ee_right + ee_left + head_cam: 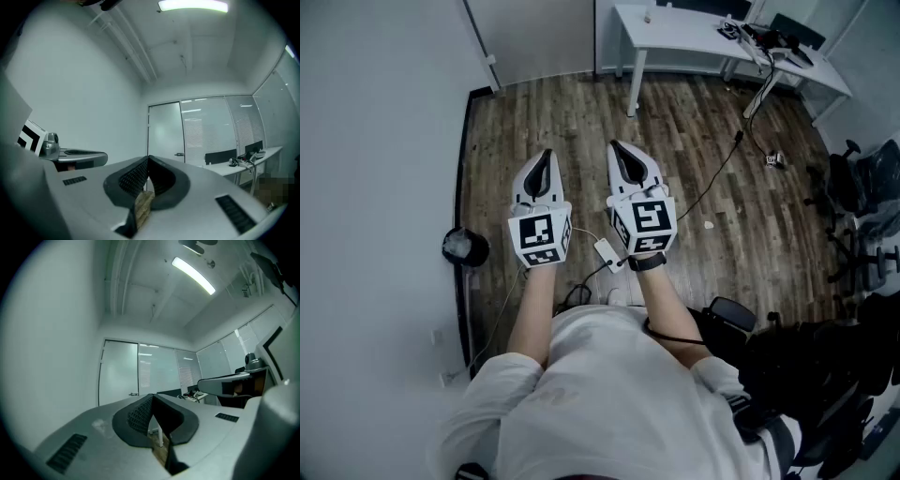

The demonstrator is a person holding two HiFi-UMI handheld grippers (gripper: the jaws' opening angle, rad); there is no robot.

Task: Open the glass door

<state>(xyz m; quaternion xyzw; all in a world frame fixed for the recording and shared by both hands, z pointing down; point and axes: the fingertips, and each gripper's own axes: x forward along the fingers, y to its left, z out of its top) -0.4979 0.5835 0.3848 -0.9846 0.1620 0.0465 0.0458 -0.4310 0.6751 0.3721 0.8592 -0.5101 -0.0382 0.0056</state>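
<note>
Jaws on both tongs are pressed together with nothing between them. I have the left gripper and the right gripper side by side, close to level, above the wood floor. From where I sit, the glass door stands well ahead at the far end of the room, frosted, with its small handle on the right edge. To its right, a white desk runs along the glass wall.
</note>
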